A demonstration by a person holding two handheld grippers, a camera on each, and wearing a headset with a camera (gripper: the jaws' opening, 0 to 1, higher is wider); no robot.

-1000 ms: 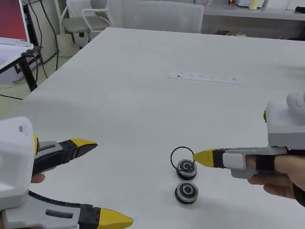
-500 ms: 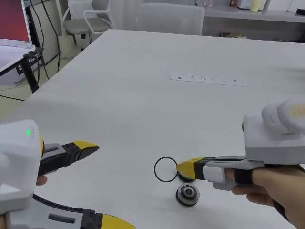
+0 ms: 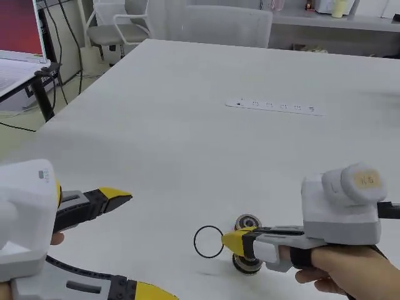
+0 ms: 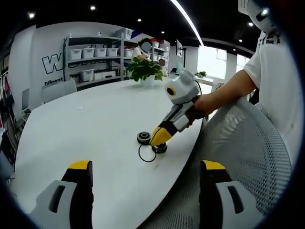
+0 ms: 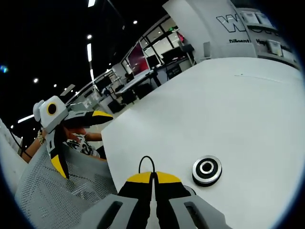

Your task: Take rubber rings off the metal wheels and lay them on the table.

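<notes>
Ring-laying step: right gripper (image 3: 229,242), jaws pinched shut on 1 rubber ring (image 3: 194,242), should next release it onto table (image 3: 187,125); left gripper (image 3: 147,247) idle, jaws wide.

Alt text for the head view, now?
The shut right gripper pinches a black rubber ring lying on the white table, with two metal wheels beside it. The left gripper hangs open at lower left.

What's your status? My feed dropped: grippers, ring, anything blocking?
Left gripper open, off to the side. Right gripper shut on rubber ring, ring flat on table, left of far wheel and near wheel. Nothing blocking.
</notes>
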